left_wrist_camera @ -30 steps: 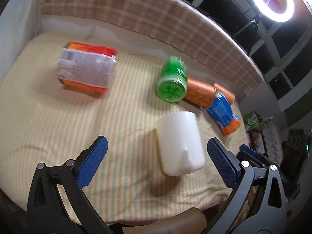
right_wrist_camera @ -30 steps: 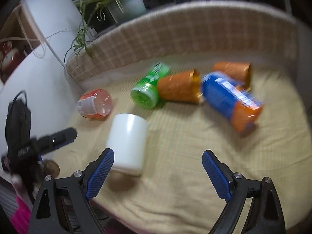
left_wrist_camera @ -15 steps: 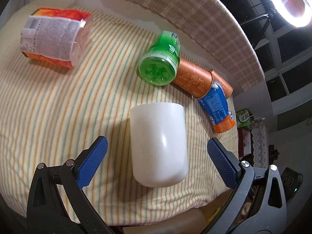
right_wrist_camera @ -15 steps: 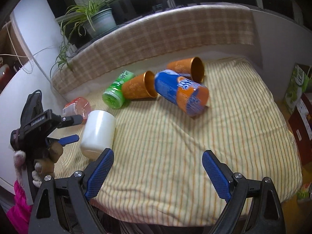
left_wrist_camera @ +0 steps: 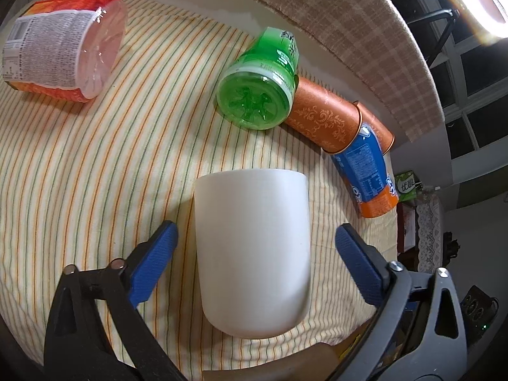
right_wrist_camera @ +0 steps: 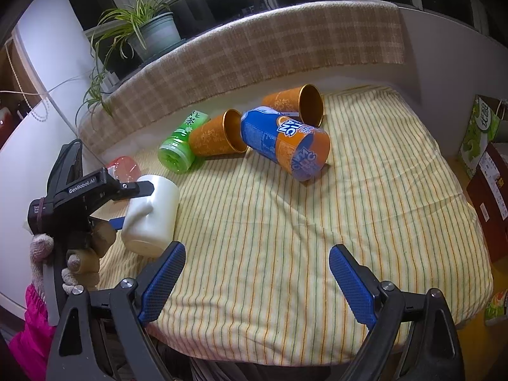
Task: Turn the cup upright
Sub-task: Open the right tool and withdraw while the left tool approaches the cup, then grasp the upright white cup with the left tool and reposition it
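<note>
— So, going left to right in the left wrist view, what containers do we have?

— At upper left we see an orange tub (left_wrist_camera: 60,44) on its side, sealed in clear wrap with a printed label; we cannot tell what is inside. Right of it, top centre, a green bottle (left_wrist_camera: 260,85) lies with its base toward us, touching a copper cup (left_wrist_camera: 324,117). A second copper cup (left_wrist_camera: 377,130) shows behind a blue-and-orange can (left_wrist_camera: 365,177) at right. All rest on the striped cloth (left_wrist_camera: 95,165).

— Are the copper cups holding anything?

— In the right wrist view both mouths face us and look empty.

— And the white cup (left_wrist_camera: 254,254)?

— It lies on its side at lower centre, between the blue pads of our left gripper (left_wrist_camera: 255,263), whose jaws are spread on either side of it, not touching. We cannot see its mouth, so its contents are unknown.

— Our right gripper (right_wrist_camera: 254,279)?

— Jaws spread wide at the bottom of its frame, over bare cloth; the white cup sits at its left, just beyond the left pad.
</note>
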Tool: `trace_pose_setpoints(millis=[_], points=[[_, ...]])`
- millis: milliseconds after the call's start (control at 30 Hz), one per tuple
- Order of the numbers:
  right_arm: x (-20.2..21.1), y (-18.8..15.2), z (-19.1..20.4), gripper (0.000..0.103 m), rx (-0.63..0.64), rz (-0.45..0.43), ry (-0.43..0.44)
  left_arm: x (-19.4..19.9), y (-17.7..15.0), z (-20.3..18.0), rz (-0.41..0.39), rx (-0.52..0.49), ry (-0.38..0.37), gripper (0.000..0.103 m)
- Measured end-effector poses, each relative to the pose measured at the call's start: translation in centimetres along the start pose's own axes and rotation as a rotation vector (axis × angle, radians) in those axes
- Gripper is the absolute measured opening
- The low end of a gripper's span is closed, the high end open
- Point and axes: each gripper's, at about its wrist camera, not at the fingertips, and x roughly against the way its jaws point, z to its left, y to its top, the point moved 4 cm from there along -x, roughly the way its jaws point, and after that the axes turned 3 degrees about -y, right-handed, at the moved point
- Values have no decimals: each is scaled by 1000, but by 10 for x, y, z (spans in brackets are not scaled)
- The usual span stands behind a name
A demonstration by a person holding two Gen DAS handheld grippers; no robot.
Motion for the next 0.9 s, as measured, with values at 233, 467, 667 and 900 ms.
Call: trace_pose_setpoints(millis=[233, 467, 667, 900], points=[[-5, -1, -2, 93, -7, 13, -3, -6, -1, 0, 13, -21, 17, 85], [-7, -1, -2, 93, -10, 17, -7, -10, -3, 0, 19, -33, 22, 77], [-7, -1, -1, 93, -4, 16, -11, -8, -4, -4, 1, -57, 34, 77], [-8, -1, 1, 93, 5, 14, -18, 8, -7, -15, -69, -140, 69, 77]])
